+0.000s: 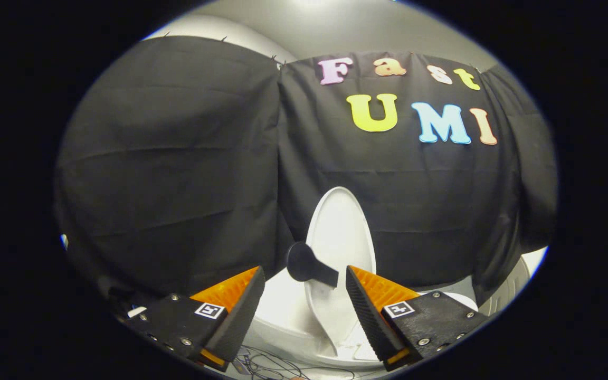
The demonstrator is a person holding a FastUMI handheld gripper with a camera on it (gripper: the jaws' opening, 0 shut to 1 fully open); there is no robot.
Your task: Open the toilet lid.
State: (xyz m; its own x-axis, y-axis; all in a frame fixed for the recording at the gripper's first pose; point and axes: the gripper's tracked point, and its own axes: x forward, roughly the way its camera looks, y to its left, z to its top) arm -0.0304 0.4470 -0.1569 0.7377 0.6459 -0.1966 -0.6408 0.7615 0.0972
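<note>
The white oval plastic toilet lid (340, 237) stands raised, nearly upright against the black cloth wall (177, 158). A black round-ended handle (308, 265) juts from it, between the gripper (304, 279) fingers, which are spread apart, gripping nothing.

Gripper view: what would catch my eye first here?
The white toilet lid stands raised, nearly upright against the black cloth wall, just beyond the tool. A black handle with a round end juts from the lid's edge, right between the tool's spread fingers, which press on nothing. Below lies the white toilet.
</note>
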